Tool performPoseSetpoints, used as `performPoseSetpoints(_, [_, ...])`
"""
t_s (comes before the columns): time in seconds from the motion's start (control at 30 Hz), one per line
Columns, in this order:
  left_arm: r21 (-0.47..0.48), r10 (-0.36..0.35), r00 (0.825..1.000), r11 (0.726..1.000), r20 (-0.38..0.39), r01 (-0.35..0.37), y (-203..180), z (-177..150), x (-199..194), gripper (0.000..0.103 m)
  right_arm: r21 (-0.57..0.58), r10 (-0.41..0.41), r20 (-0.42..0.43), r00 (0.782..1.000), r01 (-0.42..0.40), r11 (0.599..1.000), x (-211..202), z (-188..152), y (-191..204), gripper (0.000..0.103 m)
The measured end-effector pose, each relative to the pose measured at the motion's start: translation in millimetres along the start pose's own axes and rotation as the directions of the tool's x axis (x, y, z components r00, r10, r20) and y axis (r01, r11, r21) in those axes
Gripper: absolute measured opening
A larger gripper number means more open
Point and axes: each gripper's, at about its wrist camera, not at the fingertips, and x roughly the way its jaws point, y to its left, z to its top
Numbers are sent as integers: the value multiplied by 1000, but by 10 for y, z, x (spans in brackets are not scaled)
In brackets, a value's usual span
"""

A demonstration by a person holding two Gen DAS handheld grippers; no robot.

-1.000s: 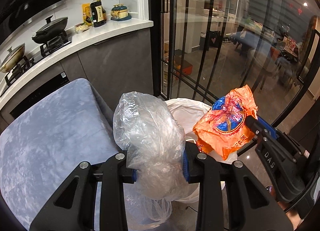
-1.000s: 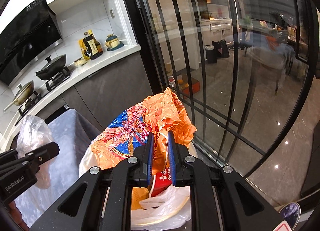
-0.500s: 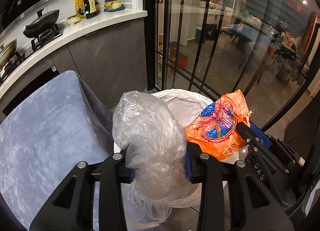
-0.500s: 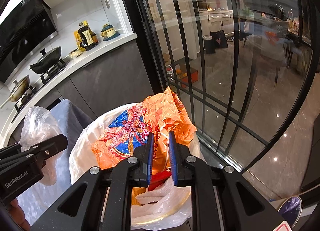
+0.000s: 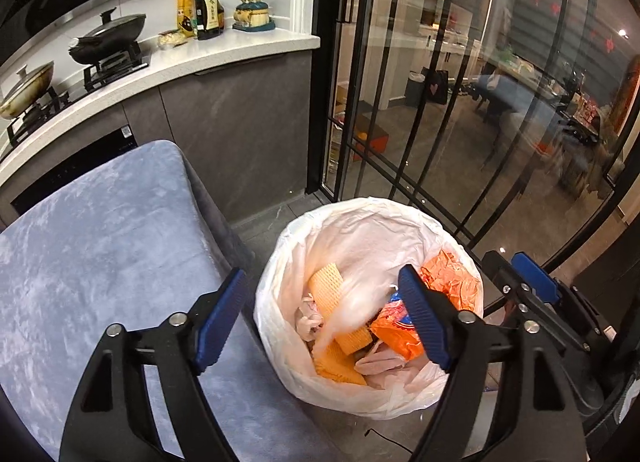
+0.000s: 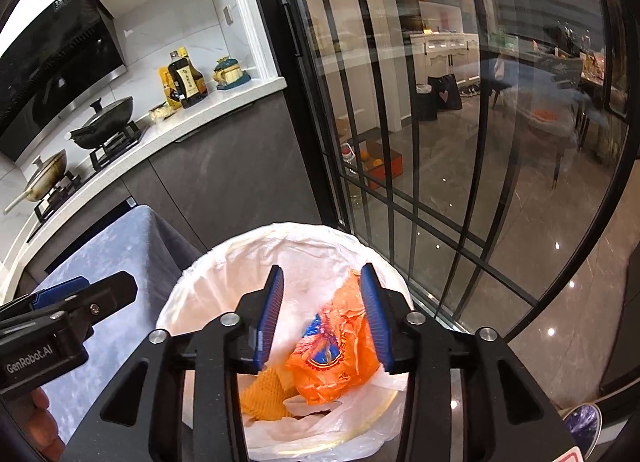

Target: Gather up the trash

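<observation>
A round bin with a white liner [image 5: 360, 218] [image 6: 304, 238] stands on the floor below both grippers. My left gripper [image 5: 320, 326] is open and empty above the bin's left rim. A blurred clear plastic bag [image 5: 348, 314] is falling into the bin. My right gripper [image 6: 322, 318] is open and empty over the bin. The orange snack wrapper [image 6: 336, 354] [image 5: 404, 326] lies in the bin below it, beside yellow foam netting [image 5: 332, 294] [image 6: 264, 394] and crumpled paper.
A blue-grey velvet chair seat [image 5: 100, 246] [image 6: 116, 246] sits left of the bin. A kitchen counter with pans [image 5: 108, 38] and bottles [image 5: 208, 10] runs behind. Black-framed glass doors [image 5: 400, 102] [image 6: 420, 142] stand close behind and right of the bin.
Both grippers have opened. The clear bag has left the left gripper and the orange wrapper has dropped from the right gripper into the bin.
</observation>
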Motion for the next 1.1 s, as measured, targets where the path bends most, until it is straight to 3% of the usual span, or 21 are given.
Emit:
performPoseSetpoints(0.33, [-8, 34, 999, 999, 42, -34, 162, -59, -236, 80, -90, 2, 42, 999, 2, 996, -323, 49, 251, 57])
performPoseSetpoints(0.7, [-15, 84, 995, 996, 56, -84, 303, -243, -566, 89, -169, -25, 27, 999, 29, 985, -663, -51, 417, 79])
performPoseSetpoints(1.1, [-50, 131, 991, 990, 30, -130, 420, -563, -878, 94, -267, -34, 0, 999, 33, 963, -958, -280, 494, 87])
